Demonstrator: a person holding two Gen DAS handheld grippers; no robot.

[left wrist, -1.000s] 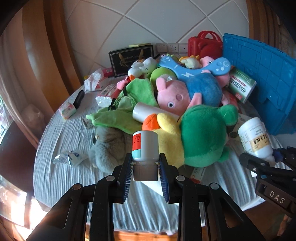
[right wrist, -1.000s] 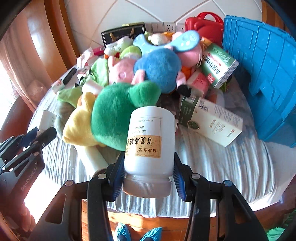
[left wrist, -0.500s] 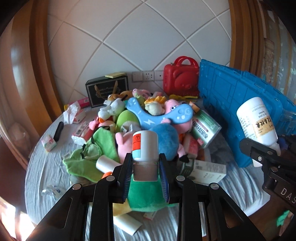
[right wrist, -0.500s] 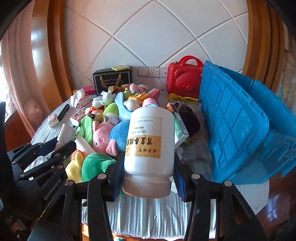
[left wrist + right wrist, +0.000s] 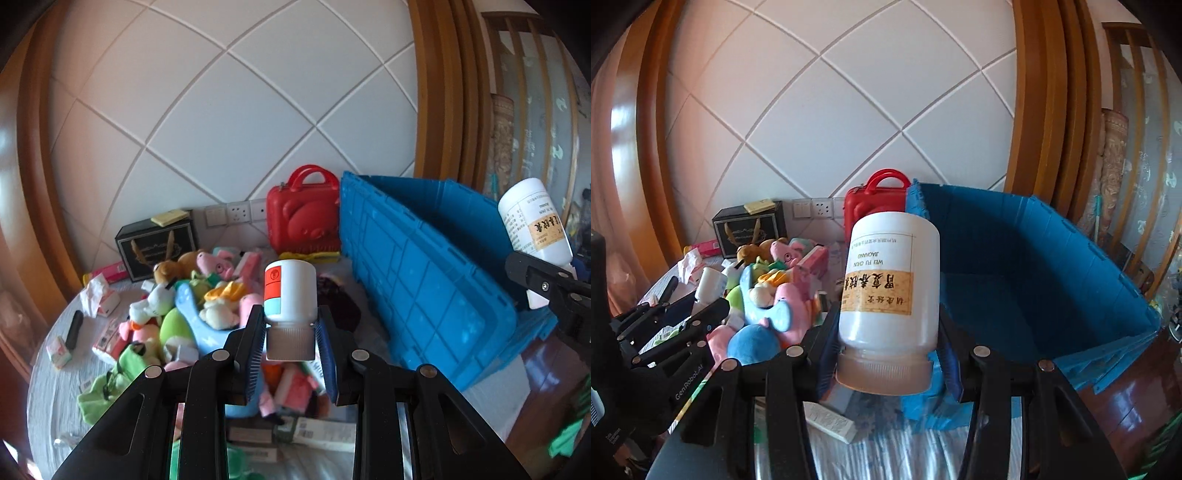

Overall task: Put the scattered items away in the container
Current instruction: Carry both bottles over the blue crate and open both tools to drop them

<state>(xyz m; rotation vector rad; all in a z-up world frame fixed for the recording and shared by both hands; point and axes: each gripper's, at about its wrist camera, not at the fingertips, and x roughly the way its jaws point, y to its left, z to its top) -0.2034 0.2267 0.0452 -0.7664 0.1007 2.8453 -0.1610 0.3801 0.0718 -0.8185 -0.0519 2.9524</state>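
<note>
While the blue bin [image 5: 1015,266] sat open on the right, both grippers, the left gripper [image 5: 291,341] and the right gripper [image 5: 886,354], angled down, each clamping a bottle, the small bottle [image 5: 290,295] and the big bottle [image 5: 890,284].

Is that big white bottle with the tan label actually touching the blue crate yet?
Apart. The left wrist view shows the big white bottle held in the right tool, hanging clear above the blue crate with open air beneath it.
</note>
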